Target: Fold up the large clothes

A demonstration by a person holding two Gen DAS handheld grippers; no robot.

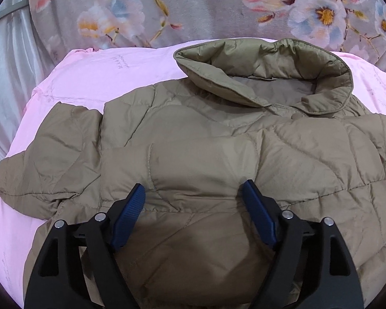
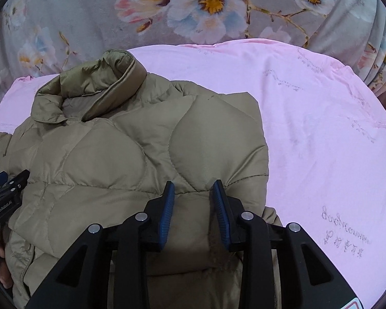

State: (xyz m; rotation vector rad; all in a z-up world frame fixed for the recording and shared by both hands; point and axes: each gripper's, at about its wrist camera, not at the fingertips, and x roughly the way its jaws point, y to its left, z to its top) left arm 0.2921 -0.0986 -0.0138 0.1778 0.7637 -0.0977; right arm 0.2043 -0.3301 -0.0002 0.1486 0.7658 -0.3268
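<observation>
An olive quilted puffer jacket [image 1: 205, 141] lies flat on a pink sheet [image 1: 103, 72], its stand-up collar [image 1: 270, 59] at the far end. One sleeve [image 1: 51, 154] spreads out to the left. My left gripper [image 1: 193, 186] hovers over the jacket's middle, open wide with only fabric below it. In the right wrist view the jacket [image 2: 115, 149] ends in a straight folded edge on the right. My right gripper [image 2: 193, 183] sits over that side near the edge, its blue pads [image 2: 167, 206] apart and pinching nothing. The left gripper [image 2: 5, 188] shows at the left edge of that view.
A grey floral blanket [image 2: 218, 5] lies beyond the pink sheet [image 2: 321, 128], which stretches bare to the right of the jacket. Shiny grey fabric [image 1: 7, 77] hangs at the far left. A person's hand [image 2: 0, 257] shows at the lower left edge.
</observation>
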